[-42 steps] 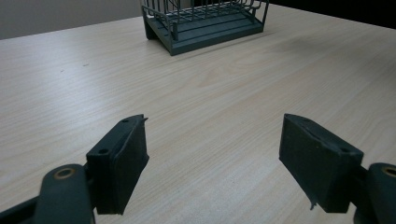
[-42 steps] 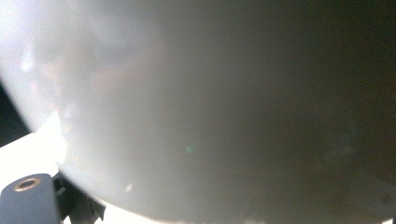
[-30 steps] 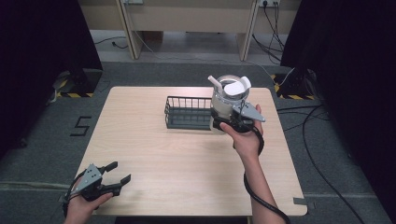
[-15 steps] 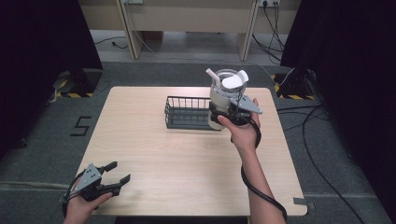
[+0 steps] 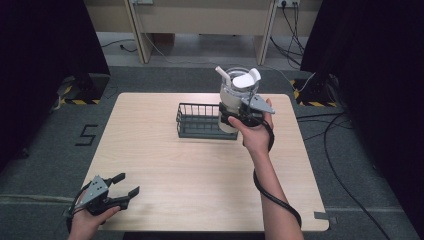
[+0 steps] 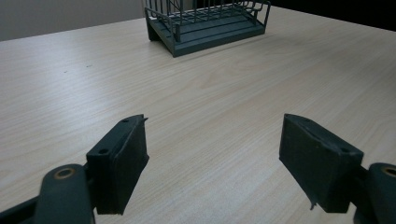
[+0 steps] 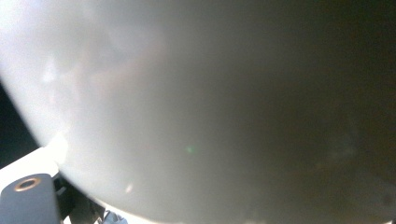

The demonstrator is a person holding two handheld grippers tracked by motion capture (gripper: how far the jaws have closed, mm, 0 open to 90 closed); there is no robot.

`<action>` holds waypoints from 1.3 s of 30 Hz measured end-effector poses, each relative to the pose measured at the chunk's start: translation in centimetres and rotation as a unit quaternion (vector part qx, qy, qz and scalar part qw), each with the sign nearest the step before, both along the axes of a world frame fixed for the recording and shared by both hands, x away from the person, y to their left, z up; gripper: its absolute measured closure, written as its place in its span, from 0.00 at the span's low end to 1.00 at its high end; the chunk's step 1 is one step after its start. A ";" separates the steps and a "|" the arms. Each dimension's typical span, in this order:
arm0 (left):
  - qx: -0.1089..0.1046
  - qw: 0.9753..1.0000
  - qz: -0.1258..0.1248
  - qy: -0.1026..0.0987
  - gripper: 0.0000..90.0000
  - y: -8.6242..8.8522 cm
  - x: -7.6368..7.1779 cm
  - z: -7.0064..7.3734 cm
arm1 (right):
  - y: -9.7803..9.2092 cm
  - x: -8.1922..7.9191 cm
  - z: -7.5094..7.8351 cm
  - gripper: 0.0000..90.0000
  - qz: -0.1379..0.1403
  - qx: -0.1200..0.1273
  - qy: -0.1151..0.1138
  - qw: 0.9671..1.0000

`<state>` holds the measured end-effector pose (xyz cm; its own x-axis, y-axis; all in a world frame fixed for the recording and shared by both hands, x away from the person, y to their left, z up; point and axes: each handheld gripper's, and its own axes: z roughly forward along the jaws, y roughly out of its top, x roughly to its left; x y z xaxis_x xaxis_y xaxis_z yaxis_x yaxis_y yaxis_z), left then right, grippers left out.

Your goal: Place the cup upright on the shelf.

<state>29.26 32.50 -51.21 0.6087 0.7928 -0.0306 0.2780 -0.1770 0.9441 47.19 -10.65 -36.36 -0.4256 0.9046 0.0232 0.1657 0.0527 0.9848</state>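
— So, where is the jug (image 5: pixel 239 92) and which way does it point?

— It sits in the upper middle of the high view, held above the bench (image 5: pixel 200 170) near its far edge, just right of the dark wire basket (image 5: pixel 200 121). Its long axis is upright. A white spout pokes toward the upper left of the frame, and a white lid flap stands open on top. The right gripper (image 5: pixel 240 114) has its jaws clamped around the lower body of the jug. In the right gripper view, the pale, blurred jug wall (image 7: pixel 210 107) is pressed close to the lens.

— And the other hand?

— The left gripper (image 5: pixel 122 192) rests at the lower left of the high view, at the near edge of the bench, jaws spread wide with bare wood between them. Its own view looks across the bench toward the basket (image 6: pixel 205 23).

— What changed from a second ago?

— The jug is higher and more upright; the left gripper has stayed put.

— Any writing?

— A "5" marked on the floor (image 5: pixel 86 135), left of the bench.
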 end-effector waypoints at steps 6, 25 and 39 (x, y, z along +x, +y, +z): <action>-0.002 1.000 0.001 0.000 0.25 0.0 0.0 0.0 | 0.6 0.6 0.1 0.12 0.002 0.001 0.002 1.000; -0.003 1.000 0.000 0.000 0.25 0.0 0.0 0.0 | 2.6 2.6 0.5 0.12 0.002 0.007 0.001 1.000; -0.004 1.000 -0.002 0.001 0.25 -0.1 0.1 0.0 | 4.1 4.3 0.2 0.12 0.005 0.008 0.006 1.000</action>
